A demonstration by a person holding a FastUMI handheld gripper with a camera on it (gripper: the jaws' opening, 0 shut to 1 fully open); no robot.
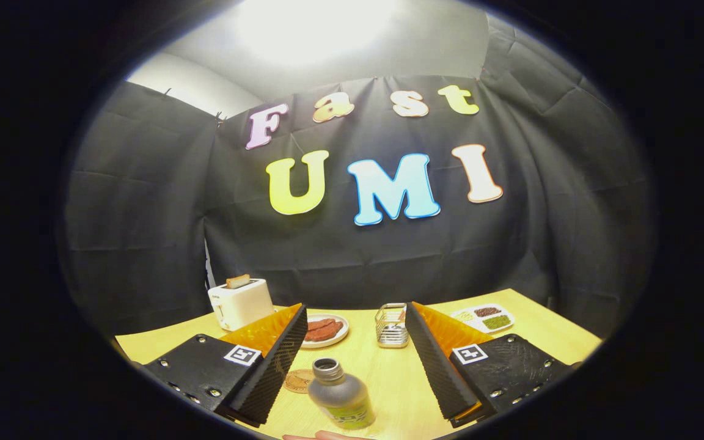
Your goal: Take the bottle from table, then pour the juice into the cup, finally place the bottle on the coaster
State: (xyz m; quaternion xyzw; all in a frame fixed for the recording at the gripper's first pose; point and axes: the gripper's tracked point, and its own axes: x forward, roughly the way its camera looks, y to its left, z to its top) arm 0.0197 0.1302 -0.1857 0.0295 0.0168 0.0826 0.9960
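Gripper view. The gripper [352, 360] hangs above a pale yellow wooden table [547, 333] with its two fingers spread wide and holding nothing. Between them, on the near side and slightly left of the midline, stands a small dark bottle with an open metal neck and a green label [341, 394]. Its long axis is roughly upright, leaning a little in this lens, and neither finger touches it. Just to its left, partly behind the left finger, lies a round brown coaster [297, 381]. Farther off are a wire-mesh metal cup [391, 326] between the fingertips, a white plate of reddish-brown slices [325, 331], a white toaster holding a slice of bread [241, 302] and a white tray of seeds and grains [485, 318]. Judged from this, the grasp requires lowering the fingers around the bottle's body, then closing.
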